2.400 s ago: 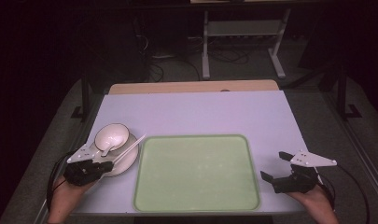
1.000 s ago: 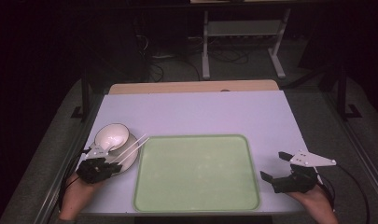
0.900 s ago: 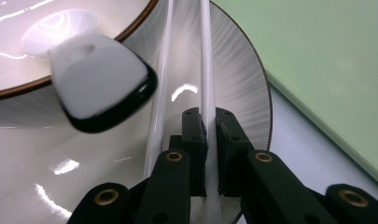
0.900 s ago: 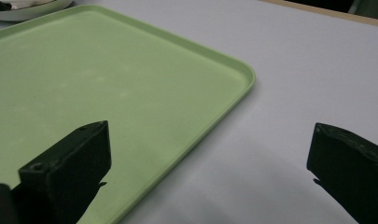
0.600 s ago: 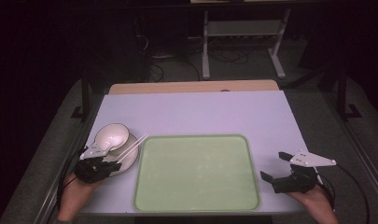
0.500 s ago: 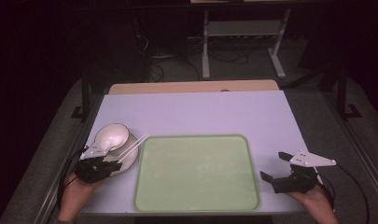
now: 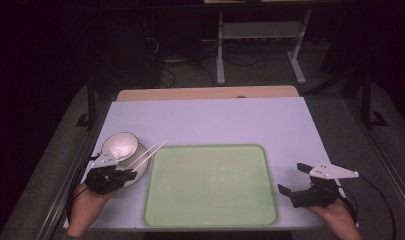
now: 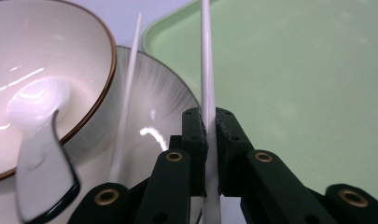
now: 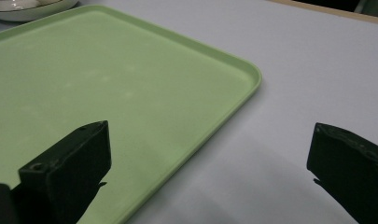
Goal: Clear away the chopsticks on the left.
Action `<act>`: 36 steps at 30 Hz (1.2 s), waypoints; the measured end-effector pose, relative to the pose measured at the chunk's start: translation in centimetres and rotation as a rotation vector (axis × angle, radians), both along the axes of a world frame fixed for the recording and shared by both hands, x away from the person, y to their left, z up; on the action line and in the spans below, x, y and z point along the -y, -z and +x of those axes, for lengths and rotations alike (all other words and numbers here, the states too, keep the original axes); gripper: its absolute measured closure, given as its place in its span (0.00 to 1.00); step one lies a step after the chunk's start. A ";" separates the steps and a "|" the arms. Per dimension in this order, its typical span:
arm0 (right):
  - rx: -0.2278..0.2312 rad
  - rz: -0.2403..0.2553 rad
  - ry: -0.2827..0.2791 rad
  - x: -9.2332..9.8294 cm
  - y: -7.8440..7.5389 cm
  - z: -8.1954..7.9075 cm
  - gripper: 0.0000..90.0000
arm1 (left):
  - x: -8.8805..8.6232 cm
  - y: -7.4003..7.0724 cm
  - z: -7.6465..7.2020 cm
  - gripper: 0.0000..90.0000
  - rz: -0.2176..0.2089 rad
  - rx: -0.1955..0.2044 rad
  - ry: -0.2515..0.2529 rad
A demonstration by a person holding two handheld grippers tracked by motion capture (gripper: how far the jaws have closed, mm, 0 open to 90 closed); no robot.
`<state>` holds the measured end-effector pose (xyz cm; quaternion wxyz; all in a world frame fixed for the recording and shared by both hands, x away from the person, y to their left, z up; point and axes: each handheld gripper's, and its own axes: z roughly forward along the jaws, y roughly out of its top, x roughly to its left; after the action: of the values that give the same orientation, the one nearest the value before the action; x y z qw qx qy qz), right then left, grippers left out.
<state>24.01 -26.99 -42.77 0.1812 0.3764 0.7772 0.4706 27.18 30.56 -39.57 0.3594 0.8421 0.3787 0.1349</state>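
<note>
Lavender table (image 7: 210, 120) spans the high view, bare over most of its far half. Next in size, the green tray (image 7: 210, 186) sits at the near middle; nothing lies in it. At its left edge stands a white plate (image 7: 139, 172), and on the plate a white bowl (image 7: 120, 146) with a brown rim. In the left gripper view a white spoon (image 8: 39, 140) with a dark-tipped handle rests inside the bowl.

Two white chopsticks run from the plate toward the tray's near-left corner. One chopstick (image 8: 209, 93) is pinched between the jaws of the left gripper (image 8: 210, 140), which are clamped tight on its shaft; its tip points out over the tray edge. The second chopstick (image 8: 126, 93) lies loose across the plate, just beside the bowl.

Right gripper (image 7: 310, 186) rests off the tray's right side on the table, jaws spread wide with nothing between them, as the right gripper view shows.

Progress, as I read it: early. The work looks like moving tableware onto the tray. One chopstick is gripped, and I cannot tell whether it is clear of the plate. Nothing is in the tray so far. Left to do, by my judgement: place this stick, fetch its partner, then likely the bowl, spoon and plate.
</note>
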 end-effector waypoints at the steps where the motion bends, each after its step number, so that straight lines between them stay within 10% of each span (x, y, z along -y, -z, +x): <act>1: 0.000 0.001 0.002 0.0 0.0 0.0 0.00 | 0.2 0.0 0.0 0.93 -0.003 0.001 0.002; 36: 0.016 -0.001 0.005 0.1 -0.2 -0.2 0.00 | 10.8 1.4 2.3 0.93 -0.049 -0.058 0.124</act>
<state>23.83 -27.12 -42.53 0.1887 0.3744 0.7750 0.4729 29.43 19.81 -40.96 0.3765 0.8584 0.3394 0.0786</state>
